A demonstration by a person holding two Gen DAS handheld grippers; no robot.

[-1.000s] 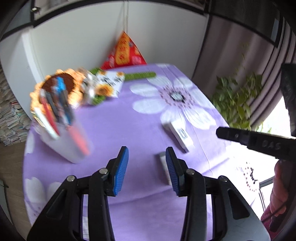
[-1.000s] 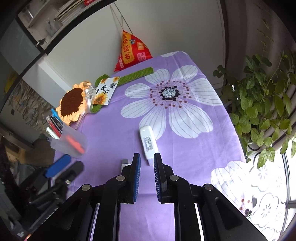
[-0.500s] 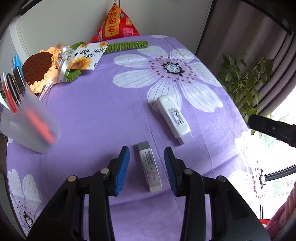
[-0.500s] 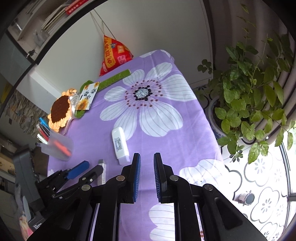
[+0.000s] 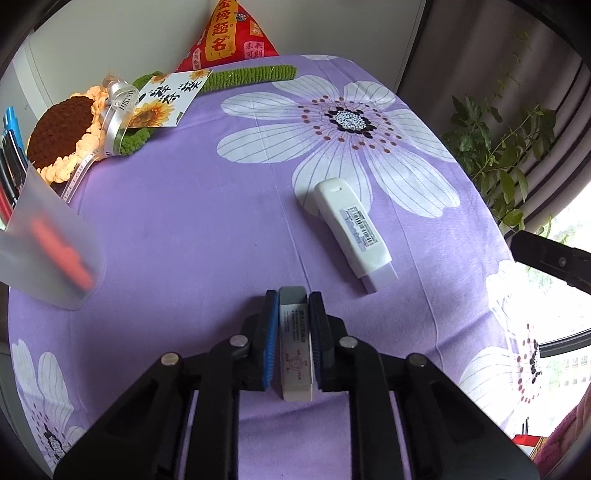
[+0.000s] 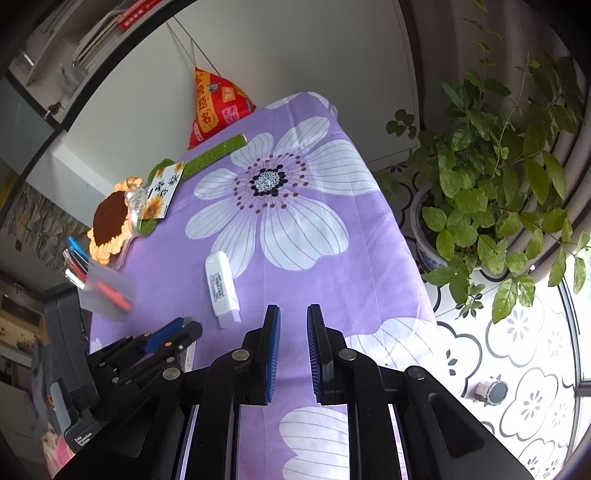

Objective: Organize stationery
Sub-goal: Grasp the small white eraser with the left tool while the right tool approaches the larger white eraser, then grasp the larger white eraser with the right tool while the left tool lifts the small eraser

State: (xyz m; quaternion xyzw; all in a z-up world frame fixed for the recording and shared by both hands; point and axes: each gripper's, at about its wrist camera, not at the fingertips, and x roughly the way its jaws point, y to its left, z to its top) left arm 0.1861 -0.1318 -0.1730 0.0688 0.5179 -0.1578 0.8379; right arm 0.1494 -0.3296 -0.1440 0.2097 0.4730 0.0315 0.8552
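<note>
Left wrist view: left tool [image 5: 291,325] clamps the eraser [image 5: 294,354] by its long sides; light, rubbery, grippy. Right tool [image 6: 293,345] hangs slightly parted, empty.

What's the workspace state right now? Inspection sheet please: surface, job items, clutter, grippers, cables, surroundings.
Surface: purple tablecloth with white flower print, covering the table.
Job's things: eraser lying lengthwise between the left gripper's fingers; white correction tape lying flat beyond it, apart; frosted pen cup with pens at far left.
Clutter: crochet sunflower, sunflower card, green crochet strip, red pouch by the wall.
Grippers: left gripper closed on the eraser; right gripper slightly open, empty, above the cloth.
Cables: nothing seen.
Surroundings: potted plant right of the table, patterned floor, shelves upper left.
</note>
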